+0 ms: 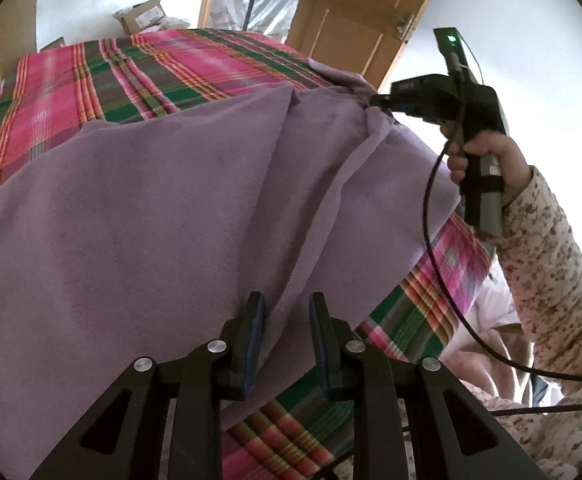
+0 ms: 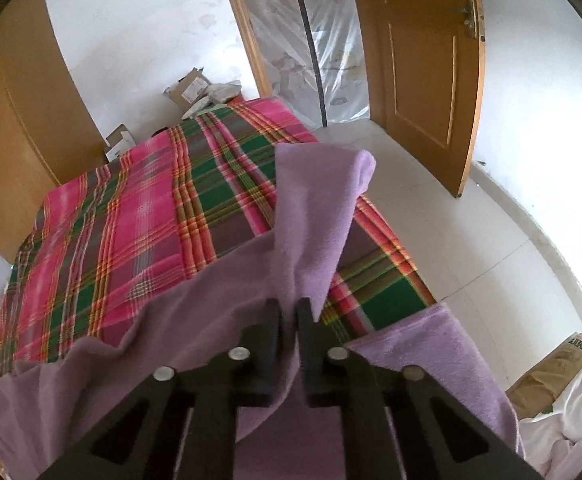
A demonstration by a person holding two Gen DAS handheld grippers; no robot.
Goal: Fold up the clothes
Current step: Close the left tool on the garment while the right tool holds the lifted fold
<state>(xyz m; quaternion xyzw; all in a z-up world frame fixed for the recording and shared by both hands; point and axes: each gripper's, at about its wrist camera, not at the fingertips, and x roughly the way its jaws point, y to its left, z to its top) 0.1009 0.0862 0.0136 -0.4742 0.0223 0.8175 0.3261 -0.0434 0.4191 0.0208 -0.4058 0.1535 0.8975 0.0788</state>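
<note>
Pinching purple cloth (image 2: 311, 216), right gripper (image 2: 289, 312) closed.

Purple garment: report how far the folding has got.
Done: the purple garment lies spread on the plaid bedspread. In hand: the right gripper is clamped on a raised bunch of fabric; the left gripper is open over the near edge. Left: no finished fold shows.

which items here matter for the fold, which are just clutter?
In the job:
purple garment
right gripper, shut on it
left gripper, fingers apart around its edge
plaid bedcover

Lying about:
cardboard boxes
door
wardrobe
white bag
</note>
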